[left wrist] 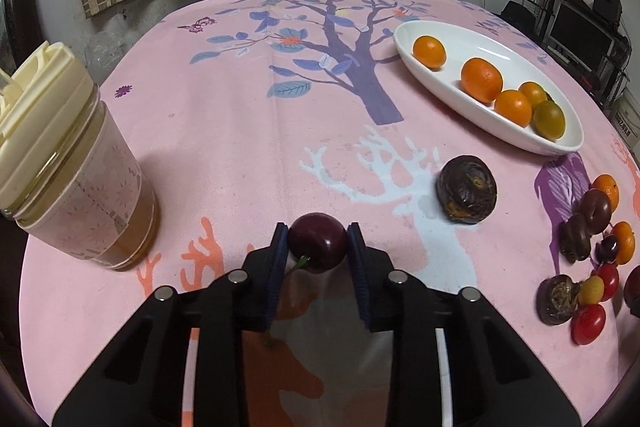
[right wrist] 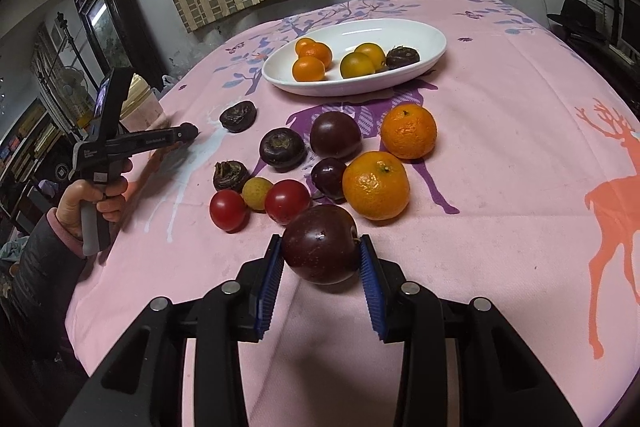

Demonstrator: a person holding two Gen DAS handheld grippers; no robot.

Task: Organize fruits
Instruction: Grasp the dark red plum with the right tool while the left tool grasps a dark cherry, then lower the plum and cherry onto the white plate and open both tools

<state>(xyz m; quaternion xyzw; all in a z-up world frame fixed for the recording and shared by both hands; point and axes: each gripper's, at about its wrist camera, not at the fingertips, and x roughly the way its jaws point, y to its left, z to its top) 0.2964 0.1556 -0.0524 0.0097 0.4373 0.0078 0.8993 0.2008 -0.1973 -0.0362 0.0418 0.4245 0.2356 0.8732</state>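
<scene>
My left gripper (left wrist: 318, 241) is shut on a dark red cherry (left wrist: 318, 242) with a green stem, low over the pink tablecloth. My right gripper (right wrist: 320, 255) is shut on a dark red plum (right wrist: 321, 244) at the near edge of a loose fruit pile. The white oval dish (right wrist: 420, 39) holds several small oranges (right wrist: 309, 68) and a dark water chestnut (right wrist: 402, 57); it also shows in the left wrist view (left wrist: 408, 35). The pile has two mandarins (right wrist: 376, 185), plums (right wrist: 335, 134), red tomatoes (right wrist: 286, 201) and water chestnuts (right wrist: 281, 148).
A jar with a cream lid (left wrist: 68, 171) stands at the table's left. A lone water chestnut (left wrist: 467, 194) lies between the left gripper and the dish. The left hand-held gripper (right wrist: 132, 143) shows at the left of the right wrist view. Shelves and furniture surround the table.
</scene>
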